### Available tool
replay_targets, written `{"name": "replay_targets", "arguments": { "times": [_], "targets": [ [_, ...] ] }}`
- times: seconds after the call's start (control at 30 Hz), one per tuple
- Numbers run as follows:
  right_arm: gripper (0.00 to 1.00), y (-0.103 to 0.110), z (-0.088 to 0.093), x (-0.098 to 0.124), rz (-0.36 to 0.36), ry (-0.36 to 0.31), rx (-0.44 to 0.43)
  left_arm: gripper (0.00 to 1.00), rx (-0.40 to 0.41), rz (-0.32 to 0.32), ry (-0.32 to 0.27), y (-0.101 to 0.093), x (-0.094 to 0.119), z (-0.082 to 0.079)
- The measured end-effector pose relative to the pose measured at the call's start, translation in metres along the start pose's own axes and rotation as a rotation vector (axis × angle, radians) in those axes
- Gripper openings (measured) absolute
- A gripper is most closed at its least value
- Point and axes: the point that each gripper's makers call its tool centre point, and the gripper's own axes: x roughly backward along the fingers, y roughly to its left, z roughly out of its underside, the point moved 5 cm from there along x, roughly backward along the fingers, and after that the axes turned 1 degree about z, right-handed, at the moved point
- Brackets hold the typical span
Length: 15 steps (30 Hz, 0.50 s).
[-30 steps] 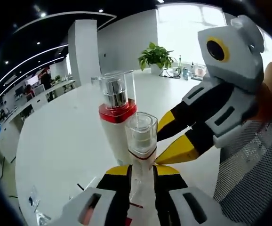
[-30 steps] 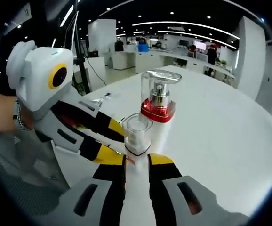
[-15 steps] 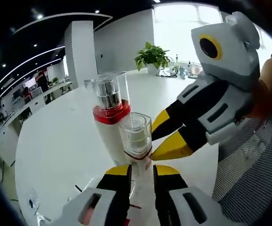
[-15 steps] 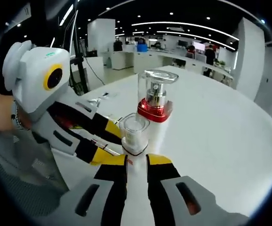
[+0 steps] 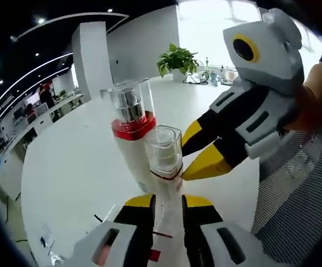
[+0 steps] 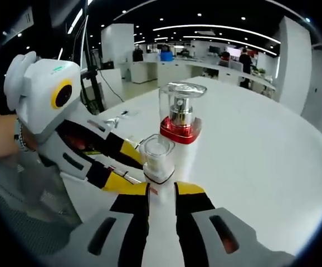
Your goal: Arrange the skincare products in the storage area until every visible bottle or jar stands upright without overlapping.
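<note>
2 bottles stand upright, side by side: a small clear-capped bottle (image 5: 165,167) (image 6: 159,161) clamped between the left gripper (image 5: 168,201) jaws and also the right gripper (image 6: 162,190) jaws, and a taller red-collared bottle (image 5: 132,133) (image 6: 180,125) just behind. Both sit on 1 white round table (image 5: 66,161) (image 6: 261,156) in an open office with 1 potted plant (image 5: 177,60).

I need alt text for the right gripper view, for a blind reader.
The right gripper holds a small clear-capped bottle upright, beside a taller red-collared pump bottle on a white table. The left gripper reaches in alongside.
</note>
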Motion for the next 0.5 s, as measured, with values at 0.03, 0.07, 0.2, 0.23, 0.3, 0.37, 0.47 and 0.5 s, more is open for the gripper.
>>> {"name": "replay_targets", "arguments": {
  "times": [0.03, 0.07, 0.2, 0.23, 0.3, 0.37, 0.47, 0.5],
  "targets": [
    [0.17, 0.000, 0.000, 0.000, -0.001, 0.001, 0.002, 0.20, -0.006, -0.006, 0.005, 0.002, 0.002, 0.000],
    [0.19, 0.001, 0.000, 0.000, -0.004, 0.001, 0.005, 0.20, -0.011, -0.009, 0.010, 0.003, 0.004, 0.001],
    [0.25, 0.004, 0.001, -0.001, -0.022, 0.012, 0.012, 0.21, -0.009, -0.029, 0.032, 0.013, 0.017, 0.006],
    [0.26, 0.005, 0.001, -0.001, -0.027, 0.013, 0.012, 0.21, -0.007, -0.034, 0.044, 0.016, 0.021, 0.008],
    [0.29, 0.006, 0.000, -0.001, -0.033, 0.009, 0.021, 0.21, 0.012, -0.034, 0.083, 0.022, 0.027, 0.013],
    [0.31, 0.006, -0.001, 0.000, -0.033, 0.004, 0.033, 0.21, 0.026, -0.055, 0.097, 0.027, 0.034, 0.014],
    [0.36, 0.004, -0.005, 0.001, -0.027, -0.009, 0.042, 0.21, 0.053, -0.095, 0.077, 0.041, 0.055, 0.014],
    [0.37, 0.003, -0.007, 0.002, -0.021, -0.024, 0.035, 0.22, 0.066, -0.100, 0.074, 0.045, 0.060, 0.014]
  ]
}}
